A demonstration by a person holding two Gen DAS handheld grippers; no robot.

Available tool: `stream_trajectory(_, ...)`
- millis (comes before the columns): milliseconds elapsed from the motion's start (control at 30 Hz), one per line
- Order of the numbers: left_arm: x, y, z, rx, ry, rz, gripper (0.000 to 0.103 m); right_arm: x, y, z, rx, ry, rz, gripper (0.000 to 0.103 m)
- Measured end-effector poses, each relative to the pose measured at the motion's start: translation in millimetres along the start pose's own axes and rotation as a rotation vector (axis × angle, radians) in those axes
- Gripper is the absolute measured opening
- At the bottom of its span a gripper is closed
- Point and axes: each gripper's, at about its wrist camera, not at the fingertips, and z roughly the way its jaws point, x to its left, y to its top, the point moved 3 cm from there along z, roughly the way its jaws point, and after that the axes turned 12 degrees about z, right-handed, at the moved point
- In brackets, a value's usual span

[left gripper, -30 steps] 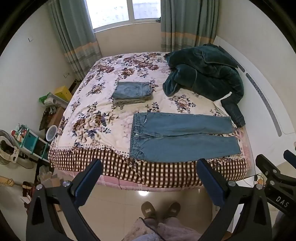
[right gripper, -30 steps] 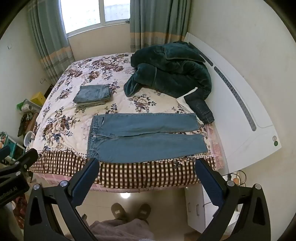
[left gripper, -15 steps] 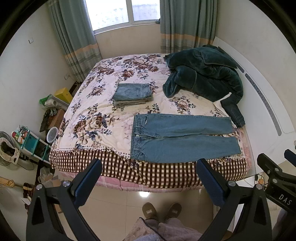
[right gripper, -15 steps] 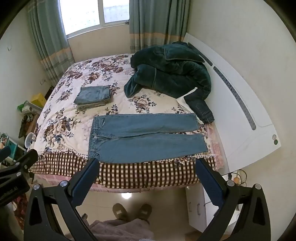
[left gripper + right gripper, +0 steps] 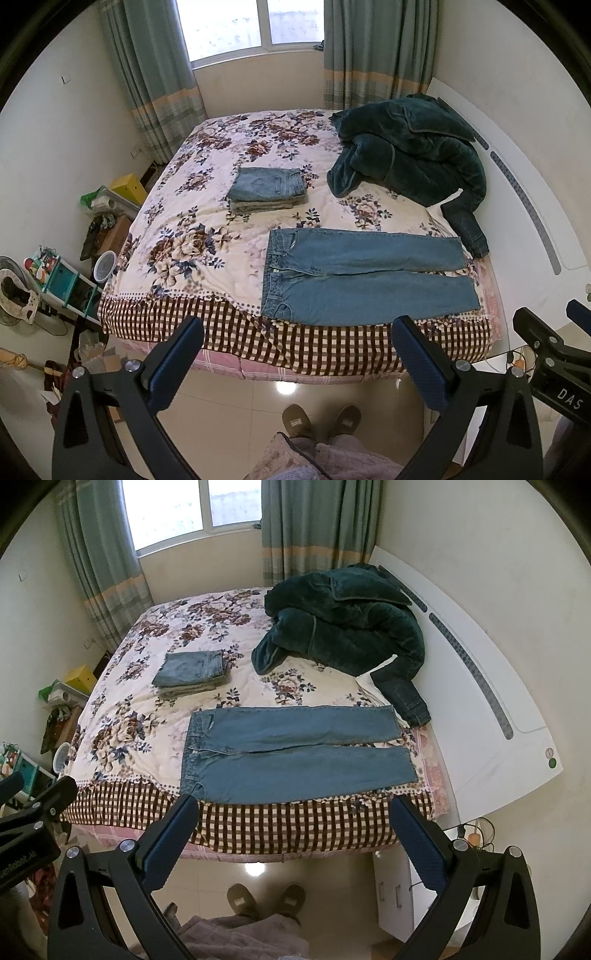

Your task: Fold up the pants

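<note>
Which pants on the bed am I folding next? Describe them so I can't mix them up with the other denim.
Start at the bed with the floral cover. Along its near edge, just above the checked border, lie the blue jeans spread flat, waistband left, legs running right. Unlike the folded stack of jeans farther back and the dark green quilt, they are the only fully unfolded garment.

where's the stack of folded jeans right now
In both wrist views the folded stack sits mid-bed on the floral cover, behind the spread-out jeans and left of the dark green blanket.
</note>
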Motion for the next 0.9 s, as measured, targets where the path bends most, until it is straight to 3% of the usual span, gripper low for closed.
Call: stream_trajectory(900,-3.0,2.1,-2.8,-0.01,0.002,-0.006,0.103,9.5,1.8,-14.3,-0.006,0.015,-0.005,0.103)
